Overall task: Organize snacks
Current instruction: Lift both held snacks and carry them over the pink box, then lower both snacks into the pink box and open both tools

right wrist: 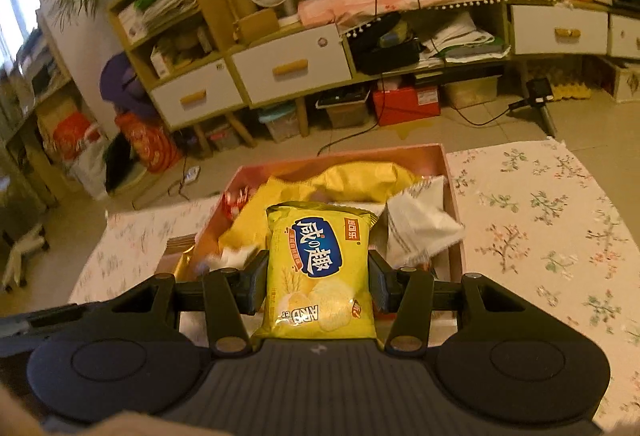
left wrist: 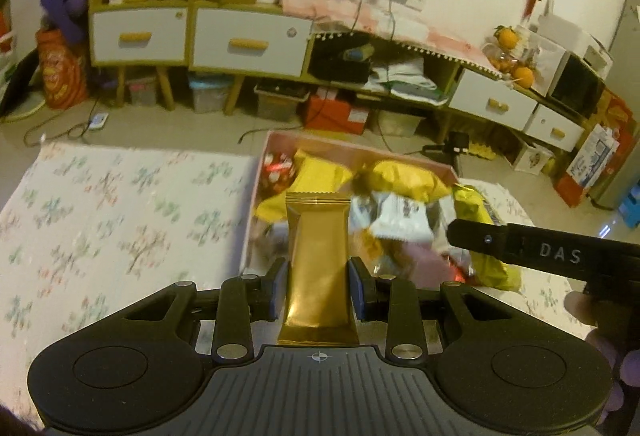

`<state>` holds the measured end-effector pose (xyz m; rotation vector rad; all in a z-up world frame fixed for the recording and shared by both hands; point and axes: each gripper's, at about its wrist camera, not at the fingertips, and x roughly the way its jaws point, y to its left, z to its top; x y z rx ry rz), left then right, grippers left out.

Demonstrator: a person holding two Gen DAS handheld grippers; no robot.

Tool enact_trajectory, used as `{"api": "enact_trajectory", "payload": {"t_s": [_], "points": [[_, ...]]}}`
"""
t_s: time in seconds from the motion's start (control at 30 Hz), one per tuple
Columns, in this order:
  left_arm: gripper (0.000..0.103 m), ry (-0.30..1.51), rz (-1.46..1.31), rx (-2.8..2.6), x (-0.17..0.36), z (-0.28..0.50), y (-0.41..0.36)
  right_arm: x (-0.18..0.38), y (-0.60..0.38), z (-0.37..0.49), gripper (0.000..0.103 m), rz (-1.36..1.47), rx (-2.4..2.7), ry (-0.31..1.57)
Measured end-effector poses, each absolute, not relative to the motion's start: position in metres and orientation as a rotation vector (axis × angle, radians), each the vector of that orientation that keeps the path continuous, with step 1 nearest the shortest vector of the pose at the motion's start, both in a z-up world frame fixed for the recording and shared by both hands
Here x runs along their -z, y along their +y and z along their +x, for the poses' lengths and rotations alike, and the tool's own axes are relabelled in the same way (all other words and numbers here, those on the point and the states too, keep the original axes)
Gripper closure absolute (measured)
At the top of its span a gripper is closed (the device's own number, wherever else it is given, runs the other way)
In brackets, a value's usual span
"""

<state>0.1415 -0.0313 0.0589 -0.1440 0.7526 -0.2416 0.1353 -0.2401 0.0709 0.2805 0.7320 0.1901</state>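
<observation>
gold packet [left wrist: 318, 256]: plain metallic gold | snack bag [right wrist: 320, 272]: yellow, blue oval label, white characters | box [right wrist: 450, 180]: pink | cloth [left wrist: 120, 228]: white, floral print

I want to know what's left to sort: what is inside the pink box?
Inside the pink box: large yellow bags, a white packet, a red-and-white wrapper. Anything beneath them is covered.

Snacks in pink box [left wrist: 436, 162] blurred, white packet [left wrist: 396, 216] print unreadable

Dim, warm yellowish indoor light; fisheye-bent edges; background slightly motion-blurred.
</observation>
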Motion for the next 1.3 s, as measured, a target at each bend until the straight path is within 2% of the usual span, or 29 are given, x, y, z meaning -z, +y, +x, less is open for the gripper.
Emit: {"api": "enact_trajectory", "payload": {"t_s": [0.23, 0.73, 0.9, 1.0, 1.07, 1.17, 1.3], "points": [[0.073, 0.731, -0.097, 0.257, -0.058, 0.169, -0.049, -0.061, -0.24, 0.168, 0.057, 0.345, -0.218, 0.748], [0.073, 0.744, 0.0, 0.232, -0.037, 0.204, -0.06, -0.056, -0.219, 0.189, 0.057, 0.248, -0.189, 0.774], [0.073, 0.748, -0.03, 0.247, -0.031, 0.207, -0.054, -0.055, -0.216, 0.192, 0.053, 0.236, -0.158, 0.792], [0.069, 0.747, -0.042, 0.257, -0.031, 0.207, -0.052, -0.06, -0.216, 0.189, 0.042, 0.229, -0.161, 0.778], [0.055, 0.739, -0.038, 0.26, -0.033, 0.205, -0.052, -0.064, -0.215, 0.187, 0.036, 0.213, -0.16, 0.766], [0.04, 0.722, -0.041, 0.265, -0.037, 0.201, -0.051, -0.068, -0.215, 0.183, 0.028, 0.189, -0.158, 0.761], [0.031, 0.719, -0.062, 0.274, -0.044, 0.193, -0.048, -0.072, -0.215, 0.176, 0.023, 0.16, -0.156, 0.759]]}}
